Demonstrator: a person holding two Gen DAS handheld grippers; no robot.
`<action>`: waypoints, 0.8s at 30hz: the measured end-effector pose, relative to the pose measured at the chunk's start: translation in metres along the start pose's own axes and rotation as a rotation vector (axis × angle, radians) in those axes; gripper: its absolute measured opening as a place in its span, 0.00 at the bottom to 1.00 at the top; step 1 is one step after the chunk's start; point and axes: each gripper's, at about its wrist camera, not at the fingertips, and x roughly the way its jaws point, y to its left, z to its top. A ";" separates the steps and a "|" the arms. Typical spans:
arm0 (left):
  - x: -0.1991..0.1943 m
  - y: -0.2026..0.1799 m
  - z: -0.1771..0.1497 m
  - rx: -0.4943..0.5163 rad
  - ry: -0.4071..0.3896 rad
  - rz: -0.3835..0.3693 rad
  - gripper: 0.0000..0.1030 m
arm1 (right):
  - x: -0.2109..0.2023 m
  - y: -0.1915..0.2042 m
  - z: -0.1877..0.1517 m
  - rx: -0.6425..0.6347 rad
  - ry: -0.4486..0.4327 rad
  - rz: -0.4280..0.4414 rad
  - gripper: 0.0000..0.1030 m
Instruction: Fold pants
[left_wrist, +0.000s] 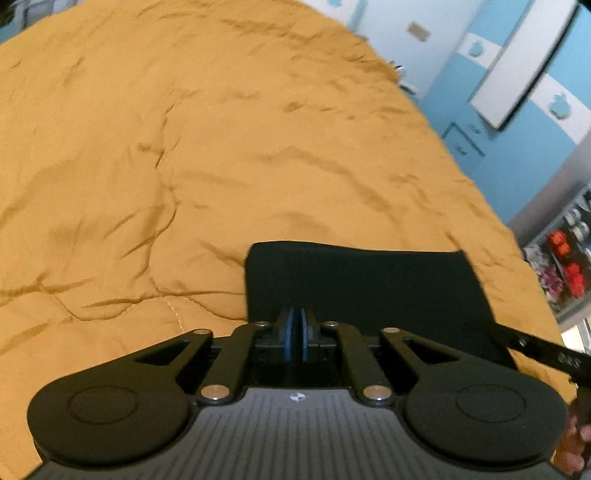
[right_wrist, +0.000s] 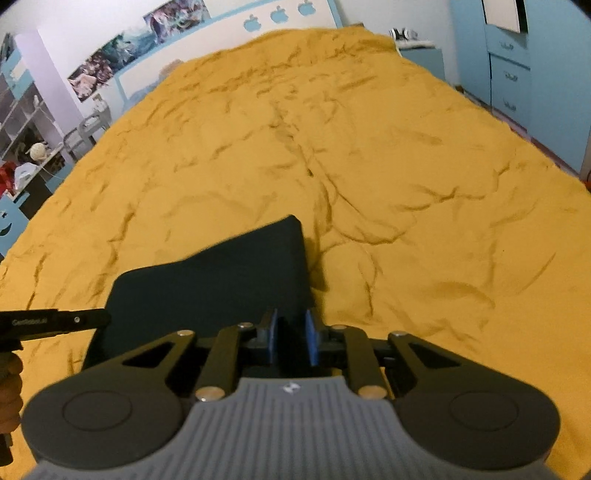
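Note:
The dark pants (left_wrist: 369, 280) lie folded into a compact rectangle on the mustard bedspread (left_wrist: 184, 147). My left gripper (left_wrist: 295, 314) hovers at the near left edge of the pants with its blue pads almost together, and I see no cloth between them. In the right wrist view the pants (right_wrist: 221, 273) lie ahead and to the left. My right gripper (right_wrist: 291, 317) is over their near right corner, with a clear gap between its pads and nothing pinched. Each view catches part of the other gripper at its edge, the right one (left_wrist: 535, 347) and the left one (right_wrist: 55, 321).
The wrinkled bedspread (right_wrist: 369, 166) stretches far ahead to a headboard (right_wrist: 258, 22). Blue cabinets (right_wrist: 517, 74) stand to the right of the bed, and shelves (right_wrist: 22, 110) to the left. A shelf holding red items (left_wrist: 565, 258) is past the bed's right edge. A hand (right_wrist: 9, 384) shows at the left.

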 end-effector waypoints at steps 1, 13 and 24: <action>0.004 0.002 0.000 -0.011 0.005 0.012 0.07 | 0.004 -0.003 0.000 0.009 0.011 0.001 0.15; -0.013 0.026 -0.001 -0.158 0.035 -0.031 0.64 | 0.005 -0.043 -0.007 0.266 0.068 0.147 0.62; 0.018 0.085 -0.019 -0.457 0.148 -0.274 0.68 | 0.032 -0.065 -0.016 0.424 0.155 0.283 0.64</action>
